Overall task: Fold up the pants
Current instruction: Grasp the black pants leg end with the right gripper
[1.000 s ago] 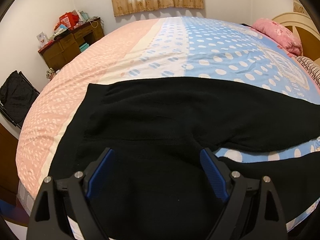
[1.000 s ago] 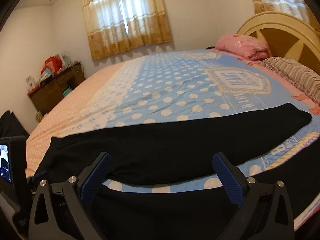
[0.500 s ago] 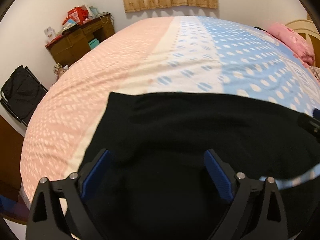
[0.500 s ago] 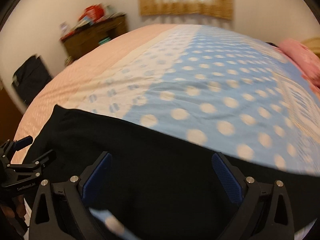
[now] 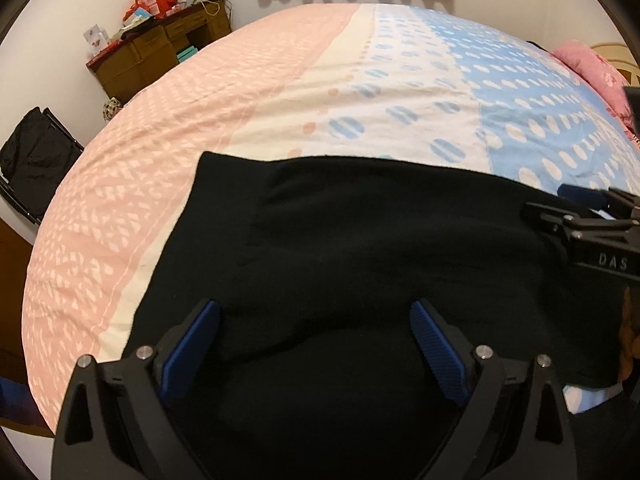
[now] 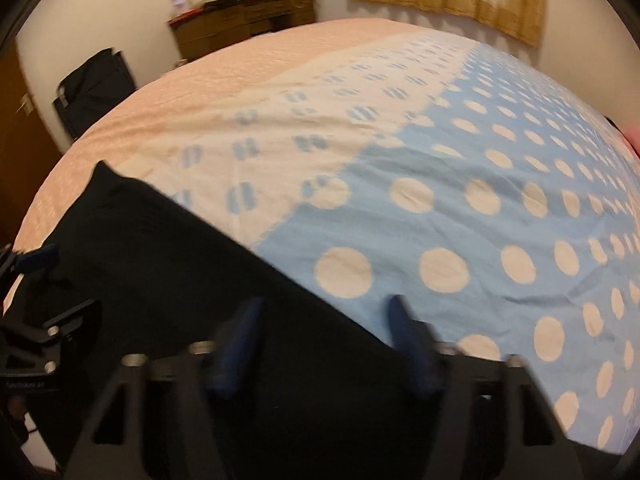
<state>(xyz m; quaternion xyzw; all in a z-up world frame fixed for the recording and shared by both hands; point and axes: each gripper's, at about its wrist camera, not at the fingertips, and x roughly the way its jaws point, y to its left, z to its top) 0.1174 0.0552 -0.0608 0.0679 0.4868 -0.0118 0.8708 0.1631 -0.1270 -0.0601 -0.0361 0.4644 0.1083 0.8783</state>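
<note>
L wrist view: left hand-held gripper (image 5: 314,330) wide open, nothing gripped, black pants (image 5: 360,240) spread on bed (image 5: 240,120) under and ahead of it.
R wrist view: right hand-held gripper (image 6: 322,330) jaws just been closing, part-closed, blurred; pants edge between them, grip unclear.

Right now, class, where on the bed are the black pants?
The pants lie flat along the near edge of the bed, under both grippers in each wrist view, spanning its pink, white and blue stripes, far from the pink pillow.
</note>
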